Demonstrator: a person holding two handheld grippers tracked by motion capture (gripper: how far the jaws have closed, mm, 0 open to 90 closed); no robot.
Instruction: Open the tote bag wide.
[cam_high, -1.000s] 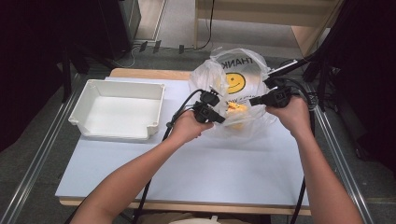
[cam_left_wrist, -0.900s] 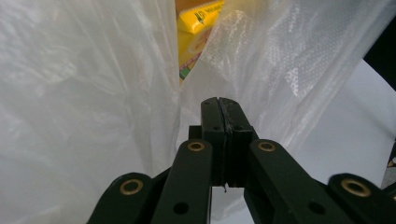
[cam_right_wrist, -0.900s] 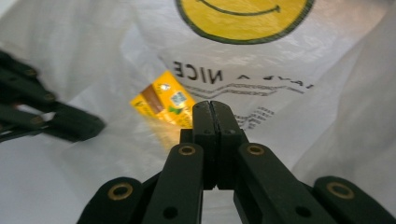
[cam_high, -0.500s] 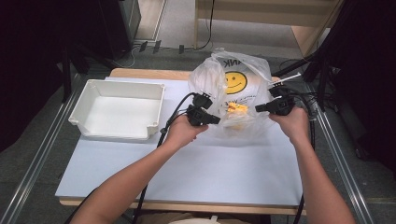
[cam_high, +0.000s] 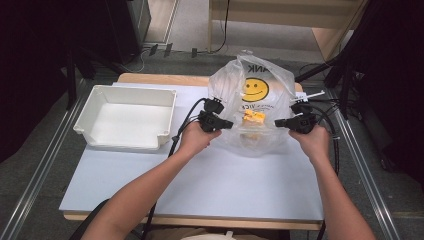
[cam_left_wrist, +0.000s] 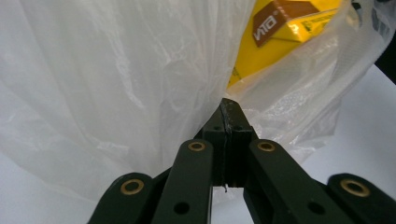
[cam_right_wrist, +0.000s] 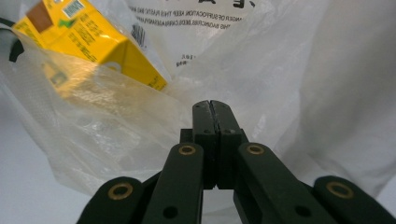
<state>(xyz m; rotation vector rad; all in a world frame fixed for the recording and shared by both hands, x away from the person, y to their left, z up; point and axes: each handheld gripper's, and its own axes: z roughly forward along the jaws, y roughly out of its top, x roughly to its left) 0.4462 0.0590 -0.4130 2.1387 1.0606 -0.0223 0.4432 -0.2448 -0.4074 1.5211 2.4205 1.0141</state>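
1. Thin crinkled clear plastic bag with smiley print stands on the white worktop, right of the white tray.
2. Yellow carton inside.
3. Left tool, right tool: jaws clamped on bag film.
4. Since 0.5 s ago the tools are wider apart.

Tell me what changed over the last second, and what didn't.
Both hands spread apart and came slightly toward the person: the left gripper moved left, the right gripper right, stretching the plastic bag wider. Both stay shut on the bag. The yellow carton remains inside; the white tray has not moved.
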